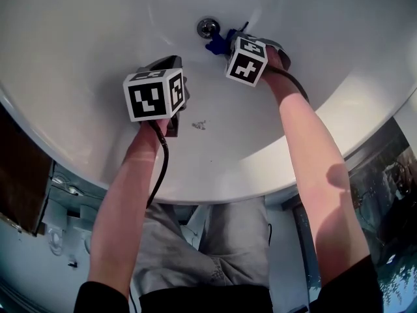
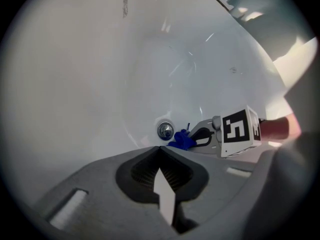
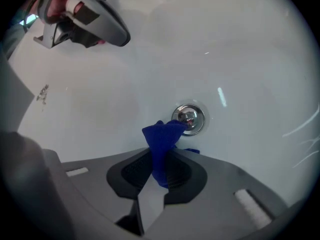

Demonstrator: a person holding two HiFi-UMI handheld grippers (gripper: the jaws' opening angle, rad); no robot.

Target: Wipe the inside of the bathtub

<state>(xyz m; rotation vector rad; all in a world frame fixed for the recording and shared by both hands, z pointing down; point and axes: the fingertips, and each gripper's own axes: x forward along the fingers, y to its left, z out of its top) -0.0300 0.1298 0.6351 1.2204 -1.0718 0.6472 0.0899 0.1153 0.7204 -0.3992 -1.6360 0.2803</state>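
The white bathtub (image 1: 91,38) fills the head view, with a chrome drain (image 1: 208,27) at its bottom. My right gripper (image 3: 161,156) is shut on a blue cloth (image 3: 161,139), whose bunched end lies against the tub floor right beside the drain (image 3: 188,119). In the head view the cloth (image 1: 217,43) shows just beyond the right gripper's marker cube. My left gripper (image 2: 159,149) is shut with nothing in it and hangs over the tub floor to the left. From there the drain (image 2: 165,129), the cloth (image 2: 182,140) and the right gripper (image 2: 191,136) show ahead of it.
A few dark specks (image 1: 199,124) lie on the tub floor near the left gripper. The tub's rounded rim (image 1: 215,188) runs along the near side, just above the person's legs. A dark panel (image 1: 23,175) stands at the left and cluttered flooring at the right.
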